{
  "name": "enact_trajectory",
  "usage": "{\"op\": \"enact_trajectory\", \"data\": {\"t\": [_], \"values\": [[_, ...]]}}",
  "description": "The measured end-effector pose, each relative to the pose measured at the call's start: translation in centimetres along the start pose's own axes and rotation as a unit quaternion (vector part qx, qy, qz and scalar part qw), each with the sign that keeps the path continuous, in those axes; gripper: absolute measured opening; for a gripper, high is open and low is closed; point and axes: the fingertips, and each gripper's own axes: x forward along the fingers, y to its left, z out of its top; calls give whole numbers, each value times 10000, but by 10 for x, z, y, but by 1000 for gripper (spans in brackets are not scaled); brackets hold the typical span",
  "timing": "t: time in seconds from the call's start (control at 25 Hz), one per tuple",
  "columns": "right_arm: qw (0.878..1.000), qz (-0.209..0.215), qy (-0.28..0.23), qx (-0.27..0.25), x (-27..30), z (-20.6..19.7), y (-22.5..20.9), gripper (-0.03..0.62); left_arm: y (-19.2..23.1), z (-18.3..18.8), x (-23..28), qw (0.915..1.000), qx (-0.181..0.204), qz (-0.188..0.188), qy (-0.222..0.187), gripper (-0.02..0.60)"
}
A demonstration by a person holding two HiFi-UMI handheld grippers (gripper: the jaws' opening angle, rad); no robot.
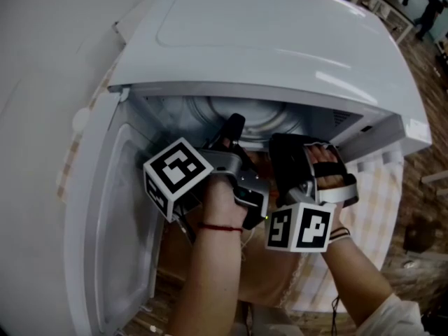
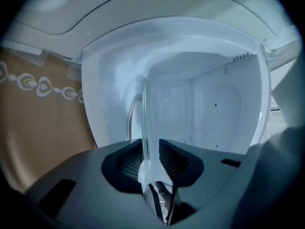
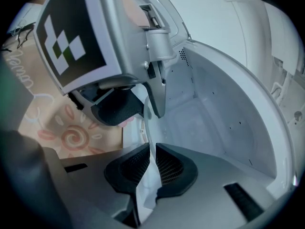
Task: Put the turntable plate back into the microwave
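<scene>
The white microwave [image 1: 280, 40] stands with its door [image 1: 119, 222] swung open to the left. Both grippers reach into its mouth, holding the clear glass turntable plate [image 1: 262, 117] by its near rim. In the left gripper view the plate [image 2: 162, 109] runs edge-on from between the pads into the white cavity, and my left gripper [image 2: 151, 159] is shut on it. The right gripper [image 3: 151, 163] is shut on the same rim [image 3: 147, 123], just right of the left gripper [image 3: 143, 101]. In the head view the left gripper [image 1: 234, 128] and right gripper [image 1: 294, 149] sit side by side.
The cavity walls [image 2: 214, 109] close in on both sides and the top lip [image 1: 266, 93] hangs over the grippers. A beige patterned cloth [image 3: 71, 132] lies below the opening, with a checked cloth [image 1: 378, 201] to the right. The open door bounds the left side.
</scene>
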Motion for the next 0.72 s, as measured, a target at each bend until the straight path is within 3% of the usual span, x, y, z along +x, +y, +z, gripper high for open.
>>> {"op": "enact_trajectory", "data": {"t": [0.24, 0.72], "values": [[10000, -7, 35, 52, 0, -1, 1, 57, 1, -6, -5, 9993, 96, 8, 350, 95], [9998, 7, 66, 197, 2, -2, 5, 57, 10, -32, -27, 9977, -37, -193, 649, 94]]}}
